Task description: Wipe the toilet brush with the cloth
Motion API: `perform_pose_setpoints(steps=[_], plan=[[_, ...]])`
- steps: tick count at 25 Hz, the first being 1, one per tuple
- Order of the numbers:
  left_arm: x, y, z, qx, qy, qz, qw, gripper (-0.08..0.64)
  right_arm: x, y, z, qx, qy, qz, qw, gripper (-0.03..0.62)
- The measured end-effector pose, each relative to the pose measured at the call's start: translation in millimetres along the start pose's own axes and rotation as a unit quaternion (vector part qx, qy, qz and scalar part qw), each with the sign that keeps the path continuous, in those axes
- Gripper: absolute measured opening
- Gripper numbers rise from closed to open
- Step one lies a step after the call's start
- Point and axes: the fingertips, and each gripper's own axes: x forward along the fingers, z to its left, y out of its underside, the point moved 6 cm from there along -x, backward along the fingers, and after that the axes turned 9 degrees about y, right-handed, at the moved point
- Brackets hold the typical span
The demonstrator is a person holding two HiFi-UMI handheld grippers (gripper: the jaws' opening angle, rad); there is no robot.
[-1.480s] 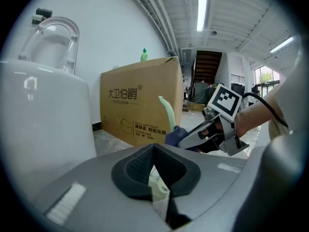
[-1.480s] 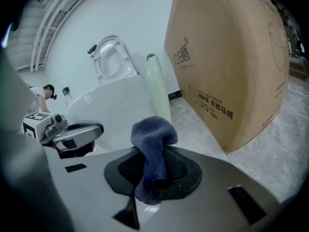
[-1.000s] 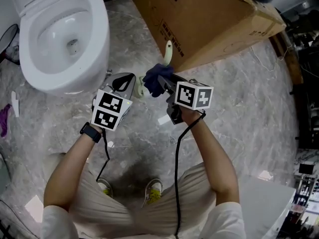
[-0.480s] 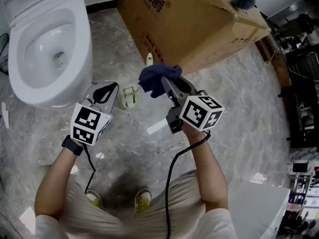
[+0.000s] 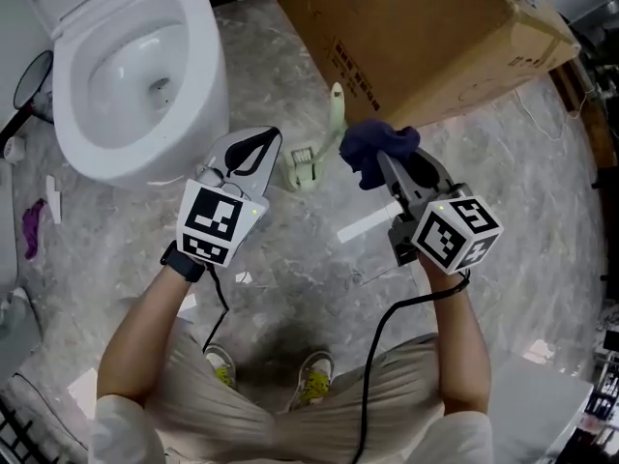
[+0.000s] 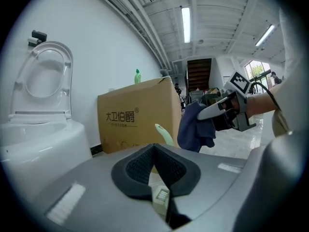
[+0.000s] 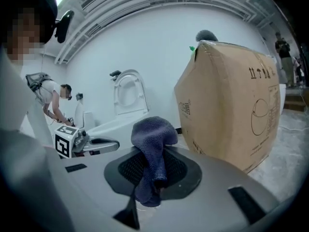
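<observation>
Left gripper point(image 5: 263, 143): fingers clenched tip to tip, nothing grasped. A sliver of pale green shows through the slit between them in the left gripper view.

Right gripper point(image 5: 385, 159): fingers clamped on the cloth point(image 7: 152, 141). It is dark blue and bunched; a rounded fold rises above the fingertips and a tail hangs below the pads.

Shoes point(image 5: 311, 375): the person's own pair, on the floor point(image 5: 290, 269) well behind both sets of fingers.

White strip point(image 5: 364, 228): flat on the floor, under the right gripper's body, behind its fingertips.

Toilet brush point(image 5: 306, 165): pale green, on the floor between the two sets of fingers. Its head is just beside the left fingertips and its handle points away towards the box. It is not held, and it is apart from the cloth.

Toilet point(image 5: 203, 95): white, seat lid up, beyond the left fingers and to their left.

Cardboard box point(image 5: 435, 37): large, printed, beyond the brush handle, ahead of both sets of fingers.

Green bottle point(image 6: 137, 76): upright on top of the box, seen in the left gripper view.
</observation>
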Motion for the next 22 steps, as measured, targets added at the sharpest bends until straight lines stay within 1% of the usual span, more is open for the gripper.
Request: perform_pose_setpoints(steps=[4,9,10,13,14,16,17,18,19,20,21,22], plan=[[-5.9,2.5,1.6,-0.002,-0.001,-0.002,1.0,0.0,-0.4,-0.5,9.8,-0.033,0.008,-0.005,0.999,0.069],[-5.3,-2.6,-6.6,0.017,-0.001,-0.006,0.9998,0.0,-3.4,2.7,24.9,-0.099,0.02,-0.001,0.995,0.068],[-4.1,-4.7,-8.9,0.025,-0.003,-0.005,0.9997,0.0,-4.4,2.8,27.7,-0.103,0.022,0.0,0.994,0.069],[-1.4,-12.0,-13.9,0.045,-0.001,-0.003,0.999,0.0,-14.5,-2.6,37.9,-0.087,0.03,-0.017,0.996,0.068],[-1.1,-12.5,-17.2,0.044,0.004,0.003,0.999,0.0,-22.2,-3.2,42.8,-0.093,0.037,-0.023,0.995,0.067],[-0.3,-11.6,-27.9,0.044,0.017,0.022,0.9986,0.0,-37.0,-1.0,52.7,-0.127,0.058,-0.032,0.99,0.067],[0.2,-13.3,-34.0,0.053,0.022,0.03,0.9979,0.0,-40.4,-1.2,56.7,-0.138,0.068,-0.036,0.987,0.067],[0.4,-17.1,-39.9,0.073,0.027,0.035,0.9964,0.0,-41.1,-3.4,60.0,-0.141,0.077,-0.041,0.986,0.067],[-0.6,-21.6,-45.0,0.103,0.03,0.04,0.9935,0.0,-40.8,-6.9,63.7,-0.139,0.084,-0.048,0.986,0.067],[-3.4,-25.3,-49.2,0.137,0.03,0.048,0.989,0.0,-41.5,-10.6,68.1,-0.137,0.09,-0.057,0.985,0.067],[-8.4,-27.5,-52.0,0.163,0.028,0.057,0.9846,0.0,-44.2,-13.6,72.9,-0.139,0.099,-0.068,0.983,0.067],[-15.8,-29.4,-53.3,0.171,0.019,0.066,0.9829,0.0,-49.2,-15.7,76.8,-0.147,0.112,-0.078,0.98,0.069]])
